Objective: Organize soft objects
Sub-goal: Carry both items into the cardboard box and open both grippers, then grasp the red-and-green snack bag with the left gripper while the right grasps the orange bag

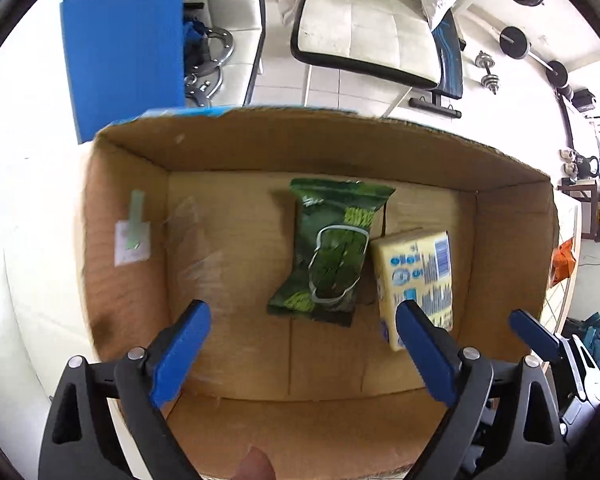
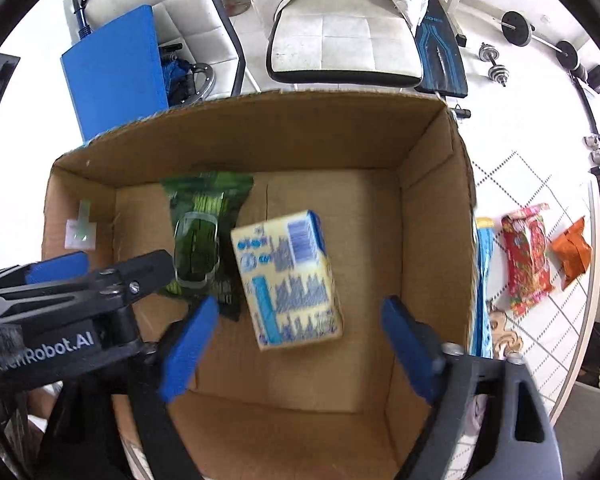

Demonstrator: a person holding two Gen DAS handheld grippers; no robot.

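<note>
An open cardboard box (image 1: 124,216) (image 2: 432,208) stands on the white table. A green soft pack (image 1: 332,248) (image 2: 204,224) lies on its floor. A yellow pack with blue print (image 1: 416,268) (image 2: 288,276) lies to the right of it, blurred in the right wrist view. My left gripper (image 1: 304,344) is open and empty above the box's near side. My right gripper (image 2: 300,340) is open and empty, just above and near the yellow pack. The left gripper's fingers (image 2: 60,268) show at the left of the right wrist view.
On the table right of the box lie a red patterned pack (image 2: 528,256), an orange pack (image 2: 572,252) (image 1: 562,260) and a blue-yellow pack (image 2: 483,280) against the box wall. A blue board (image 1: 124,52) stands behind the box. A white chair (image 1: 364,28) and dumbbells (image 1: 488,70) are beyond the table.
</note>
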